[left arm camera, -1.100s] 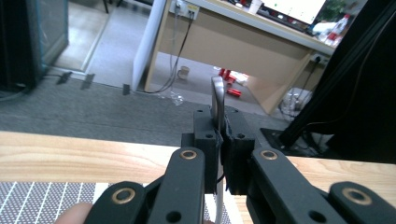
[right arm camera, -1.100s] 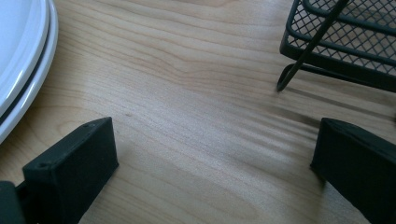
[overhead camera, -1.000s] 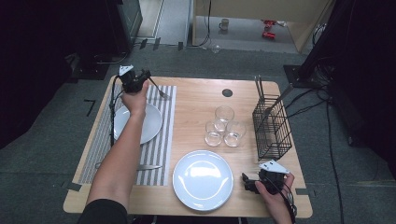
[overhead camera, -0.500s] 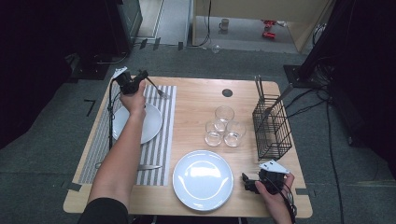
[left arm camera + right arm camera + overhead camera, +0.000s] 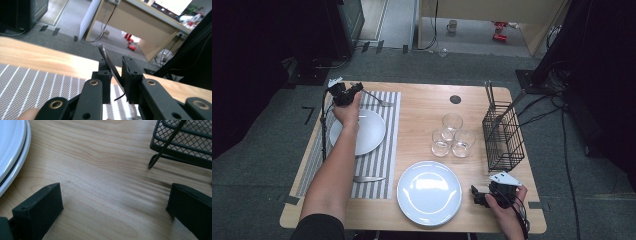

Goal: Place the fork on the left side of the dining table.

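My left gripper [image 5: 353, 90] is at the far end of the striped placemat [image 5: 382, 150], just beyond the grey plate [image 5: 362, 131]. A metal fork [image 5: 378, 99] reaches from its jaws to the right, with its tines on the mat. In the left gripper view the fork's handle [image 5: 105, 53] slants through the gap of my left gripper [image 5: 116, 67]. The jaws have just been opening and stand a little apart around the handle. My right gripper [image 5: 475, 195] rests open on the wood near the table's front right. Nothing lies between the jaws of my right gripper [image 5: 115, 205].
A white plate stack [image 5: 429, 192] sits front centre, its rim [image 5: 15, 150] beside my right gripper. Three glasses [image 5: 452, 135] stand mid-table. A black wire basket [image 5: 503, 137] is at the right, its foot [image 5: 160, 155] close ahead. A knife [image 5: 367, 178] lies on the mat's near end.
My left gripper has sunk a little toward the mat with the fork, and its jaws have parted slightly. The right hand has stayed put.
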The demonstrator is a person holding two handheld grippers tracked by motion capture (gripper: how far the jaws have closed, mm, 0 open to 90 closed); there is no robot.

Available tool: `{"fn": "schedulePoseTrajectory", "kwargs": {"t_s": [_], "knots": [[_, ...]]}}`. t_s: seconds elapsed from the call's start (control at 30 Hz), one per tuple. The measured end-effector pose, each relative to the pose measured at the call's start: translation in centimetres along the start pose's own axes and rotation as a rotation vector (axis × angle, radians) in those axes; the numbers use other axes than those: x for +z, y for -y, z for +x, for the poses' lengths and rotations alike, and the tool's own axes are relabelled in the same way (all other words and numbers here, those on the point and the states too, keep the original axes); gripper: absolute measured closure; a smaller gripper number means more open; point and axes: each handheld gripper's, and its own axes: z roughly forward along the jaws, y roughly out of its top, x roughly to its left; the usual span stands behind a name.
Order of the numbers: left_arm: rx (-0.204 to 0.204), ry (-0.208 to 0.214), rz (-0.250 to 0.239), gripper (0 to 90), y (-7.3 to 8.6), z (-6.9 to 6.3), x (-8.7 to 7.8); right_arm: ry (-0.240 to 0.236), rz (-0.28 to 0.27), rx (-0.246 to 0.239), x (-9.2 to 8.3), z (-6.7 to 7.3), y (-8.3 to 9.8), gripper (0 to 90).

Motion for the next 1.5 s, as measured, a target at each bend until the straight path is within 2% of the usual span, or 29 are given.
{"fn": "schedulePoseTrajectory", "kwargs": {"t_s": [0.27,0.33,0.4,0.47,0.63,0.9,1.0,1.17,1.33,1.5], "knots": [[-0.018,-0.004,0.034,74.5,0.4,1.3,-0.1,0.000,0.000,0.000,0.0,0.0,0.0,0.0],[-0.002,0.000,0.049,73.8,0.4,1.3,-0.2,0.000,0.000,0.000,0.0,0.0,0.0,0.0],[0.021,-0.019,0.073,71.7,0.3,1.2,-0.2,0.000,0.000,0.000,0.0,0.0,0.0,0.0],[0.019,-0.019,0.086,70.6,0.2,1.4,-0.2,0.000,0.000,0.000,0.0,0.0,0.0,0.0],[0.007,-0.042,0.099,68.2,0.4,1.7,-0.1,0.000,0.000,0.000,0.0,0.0,0.0,0.0],[-0.035,-0.053,0.107,61.8,1.3,3.1,0.0,0.000,0.000,0.000,0.0,0.0,0.0,0.0],[-0.047,-0.060,0.112,60.9,1.3,3.2,0.0,0.000,0.000,0.000,0.0,0.0,0.0,0.0],[-0.071,-0.074,0.140,57.8,1.3,3.5,0.0,0.000,0.000,0.001,0.0,0.0,0.0,0.0],[-0.059,-0.115,0.167,52.8,1.2,3.4,0.0,0.000,0.000,0.001,0.0,0.0,0.0,0.0],[-0.085,-0.144,0.202,48.1,1.2,3.7,0.2,0.000,0.000,0.001,0.0,0.0,0.0,0.0]]}}
